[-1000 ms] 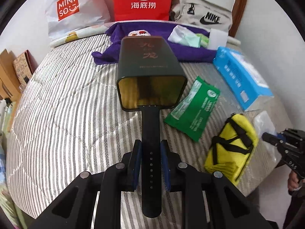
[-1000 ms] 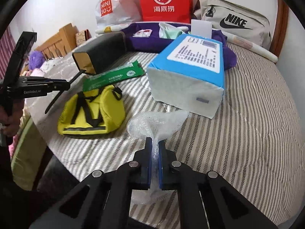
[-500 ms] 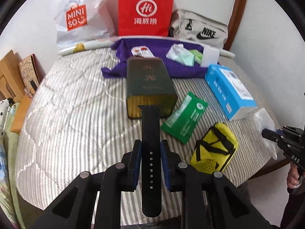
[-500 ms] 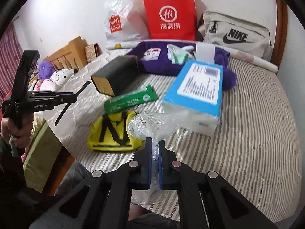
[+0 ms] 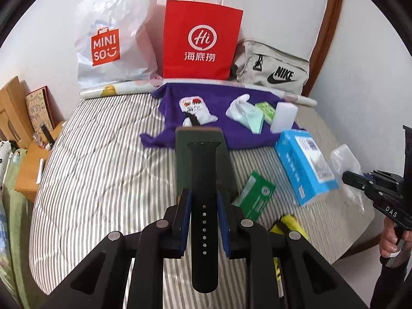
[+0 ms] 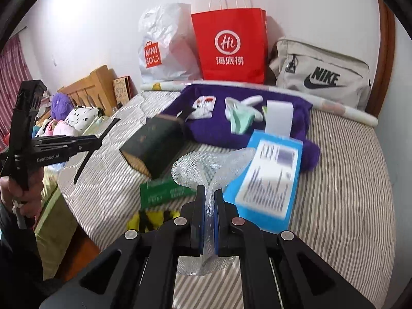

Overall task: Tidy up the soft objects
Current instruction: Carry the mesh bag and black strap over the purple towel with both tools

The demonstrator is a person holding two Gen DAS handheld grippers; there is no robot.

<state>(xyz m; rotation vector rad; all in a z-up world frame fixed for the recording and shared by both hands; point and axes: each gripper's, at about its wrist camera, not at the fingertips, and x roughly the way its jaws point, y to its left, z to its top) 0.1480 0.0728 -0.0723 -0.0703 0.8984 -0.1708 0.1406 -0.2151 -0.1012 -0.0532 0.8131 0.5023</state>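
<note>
Left tool point(image 5: 203, 228) pinches a limp black watch strap point(image 5: 204, 206) mid-length, right tool point(image 6: 209, 221) pinches a flimsy, featherlight mesh sleeve point(image 6: 206, 170) at its waist, both raised over the bed point(image 5: 103, 170).

A bed with a grey-and-white striped quilted cover point(image 5: 103, 170) fills the area ahead of the tongs. Beyond it stands a plain white wall point(image 6: 97, 20), evenly lit. A curved brown wooden headboard frame point(image 5: 332, 25) rises ahead and to the right of the tongs, against the wall. To the left, a light wooden bedside unit point(image 5: 28, 175) stands beside the bed, with a slatted wooden frame point(image 6: 87, 87) further back. A pink striped curtain point(image 6: 13, 77) hangs at the far left edge.
</note>
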